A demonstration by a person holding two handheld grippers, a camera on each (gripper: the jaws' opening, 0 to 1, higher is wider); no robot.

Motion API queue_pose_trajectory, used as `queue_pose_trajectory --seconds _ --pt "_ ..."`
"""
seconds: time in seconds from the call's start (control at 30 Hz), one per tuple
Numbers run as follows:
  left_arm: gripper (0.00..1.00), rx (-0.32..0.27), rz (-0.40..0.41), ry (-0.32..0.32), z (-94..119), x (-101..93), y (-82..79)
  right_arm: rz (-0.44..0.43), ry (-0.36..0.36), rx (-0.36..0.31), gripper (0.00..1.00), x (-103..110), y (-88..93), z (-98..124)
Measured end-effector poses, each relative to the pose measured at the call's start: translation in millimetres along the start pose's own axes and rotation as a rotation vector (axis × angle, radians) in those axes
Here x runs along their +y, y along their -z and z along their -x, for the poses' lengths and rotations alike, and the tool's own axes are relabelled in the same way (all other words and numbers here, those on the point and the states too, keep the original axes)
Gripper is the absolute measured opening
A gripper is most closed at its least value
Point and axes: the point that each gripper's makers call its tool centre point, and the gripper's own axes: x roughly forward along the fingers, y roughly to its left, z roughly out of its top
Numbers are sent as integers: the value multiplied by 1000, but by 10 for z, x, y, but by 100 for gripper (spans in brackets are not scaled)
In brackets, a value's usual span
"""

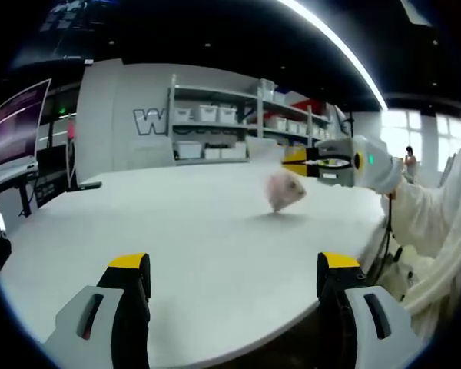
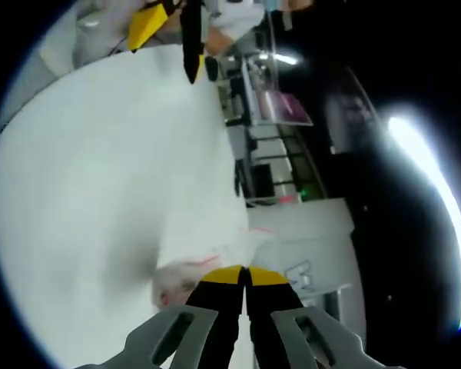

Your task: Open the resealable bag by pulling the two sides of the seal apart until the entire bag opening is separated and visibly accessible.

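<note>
The right gripper is pinched on the top edge of the resealable bag, which dangles blurred with its bottom at the white table. In its own view the right gripper's jaws are pressed together on the bag's edge. The left gripper sits near the table's front edge, jaws spread wide and empty, well apart from the bag. Looks like the lift-and-present step; next, the left must reach over and take the opposite side of the seal.
</note>
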Motion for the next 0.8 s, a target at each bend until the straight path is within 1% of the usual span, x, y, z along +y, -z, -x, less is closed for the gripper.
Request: queue_pose_trajectory --seconds 0.3,0.53,0.8 --pt "89 4 4 -1 4 -2 11 18 -10 -22 0 85 -130 87" --pt "89 4 6 -2 14 1 6 14 -16 -38 0 151 -217 162" --pt "88 7 4 3 13 -25 1 12 -22 -44 0 240 -282 256"
